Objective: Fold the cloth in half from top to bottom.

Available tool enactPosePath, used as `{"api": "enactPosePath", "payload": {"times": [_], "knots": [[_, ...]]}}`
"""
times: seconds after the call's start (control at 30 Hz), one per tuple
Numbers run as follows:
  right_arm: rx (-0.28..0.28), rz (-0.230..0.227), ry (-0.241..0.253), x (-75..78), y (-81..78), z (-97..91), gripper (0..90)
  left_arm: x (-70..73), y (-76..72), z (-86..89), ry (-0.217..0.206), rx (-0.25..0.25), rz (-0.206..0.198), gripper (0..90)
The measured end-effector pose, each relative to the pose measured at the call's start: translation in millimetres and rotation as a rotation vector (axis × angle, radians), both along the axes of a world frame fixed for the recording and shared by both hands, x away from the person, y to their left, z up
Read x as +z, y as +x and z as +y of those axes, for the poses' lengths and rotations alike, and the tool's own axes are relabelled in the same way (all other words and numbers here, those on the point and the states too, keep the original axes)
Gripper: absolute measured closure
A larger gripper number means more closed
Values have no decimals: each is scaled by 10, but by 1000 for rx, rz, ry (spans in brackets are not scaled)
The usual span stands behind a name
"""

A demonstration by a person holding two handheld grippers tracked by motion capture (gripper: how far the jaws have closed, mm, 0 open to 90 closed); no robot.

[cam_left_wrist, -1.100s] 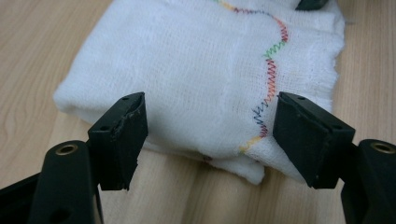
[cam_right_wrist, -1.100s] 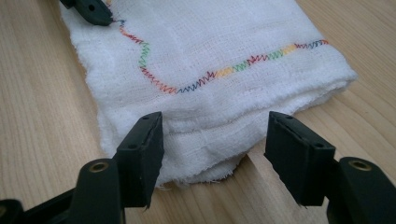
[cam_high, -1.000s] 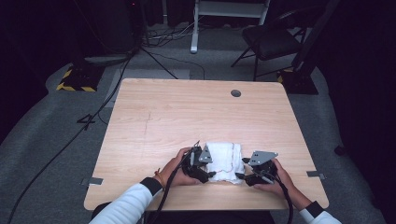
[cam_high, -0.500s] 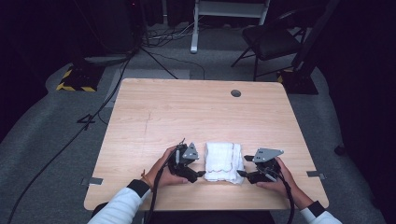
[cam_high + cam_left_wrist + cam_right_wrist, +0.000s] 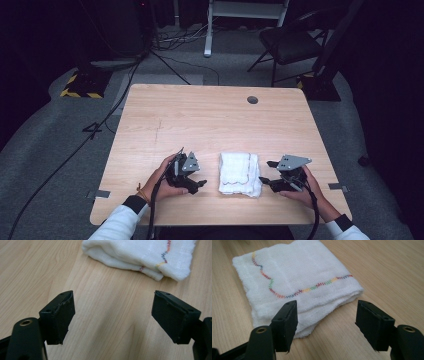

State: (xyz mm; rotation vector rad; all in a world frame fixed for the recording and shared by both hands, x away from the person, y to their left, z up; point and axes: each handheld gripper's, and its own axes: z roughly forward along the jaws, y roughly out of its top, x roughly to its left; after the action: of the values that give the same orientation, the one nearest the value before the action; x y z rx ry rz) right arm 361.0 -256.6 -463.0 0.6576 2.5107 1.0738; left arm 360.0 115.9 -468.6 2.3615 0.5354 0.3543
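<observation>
A folded white cloth (image 5: 240, 173) with a multicoloured zigzag stitch lies flat on the wooden table (image 5: 200, 120) near its front edge. My left gripper (image 5: 199, 179) rests to the cloth's left, jaws pointing at it. In the left gripper view the cloth (image 5: 140, 255) lies beyond the left gripper (image 5: 112, 312), whose jaws have just been opening, with bare wood between them. My right gripper (image 5: 266, 172) sits at the cloth's right side, open. In the right gripper view the cloth (image 5: 294, 277) has a folded corner just ahead of the right gripper (image 5: 325, 317), untouched by the pads.
A round cable hole (image 5: 252, 100) sits near the table's far edge. Tape strips (image 5: 100, 193) mark the front corners. A dark chair (image 5: 290, 40) and floor cables (image 5: 165, 60) lie beyond the table. Bare wood stretches across the far half.
My left gripper has drawn back to the left, off the cloth's edge, leaving a gap of bare table. The right gripper stays about where it was. The cloth lies still.
</observation>
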Motion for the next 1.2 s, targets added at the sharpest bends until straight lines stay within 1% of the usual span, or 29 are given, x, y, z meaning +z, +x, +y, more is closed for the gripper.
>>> {"api": "enactPosePath", "payload": {"times": [0.13,0.17,0.3,0.37,0.53,0.57,0.63,0.7,0.77,0.87,0.9,0.93,1.0,1.07,1.13,1.2], "knots": [[-22,-4,-3,22,3,-76,349,13,-16,81,1,21,-20,190],[-27,-5,-3,23,5,-96,349,15,-22,103,8,28,-27,190],[-49,-15,-10,41,0,-181,349,4,-47,190,23,76,-56,182],[-59,-18,-14,49,-6,-219,347,0,-55,233,24,86,-53,183],[-93,-18,-31,34,-15,-335,345,-6,-83,337,41,104,-60,182],[-100,-16,-31,27,-16,-358,344,-10,-91,357,38,111,-59,182],[-105,-23,-35,12,-22,-397,343,-25,-105,395,49,125,-66,182],[-99,-22,-39,7,-38,-398,343,-30,-114,429,61,126,-66,180],[-93,-20,-39,-5,-54,-372,343,-40,-125,479,57,137,-67,178],[-70,-6,-25,-32,-58,-305,343,-73,-139,596,49,149,-51,175],[-59,-7,-18,-44,-59,-262,343,-85,-140,627,48,156,-50,174],[-50,-4,-14,-51,-61,-231,343,-101,-142,669,54,163,-46,175],[-15,0,-14,-68,-74,-132,343,-131,-139,753,66,191,-45,175],[11,4,-15,-95,-82,-38,343,-160,-135,849,52,227,-33,184],[33,25,-7,-124,-83,43,343,-176,-124,915,44,237,-24,185],[52,39,2,-158,-76,139,343,-196,-117,969,47,256,-19,185]]}}
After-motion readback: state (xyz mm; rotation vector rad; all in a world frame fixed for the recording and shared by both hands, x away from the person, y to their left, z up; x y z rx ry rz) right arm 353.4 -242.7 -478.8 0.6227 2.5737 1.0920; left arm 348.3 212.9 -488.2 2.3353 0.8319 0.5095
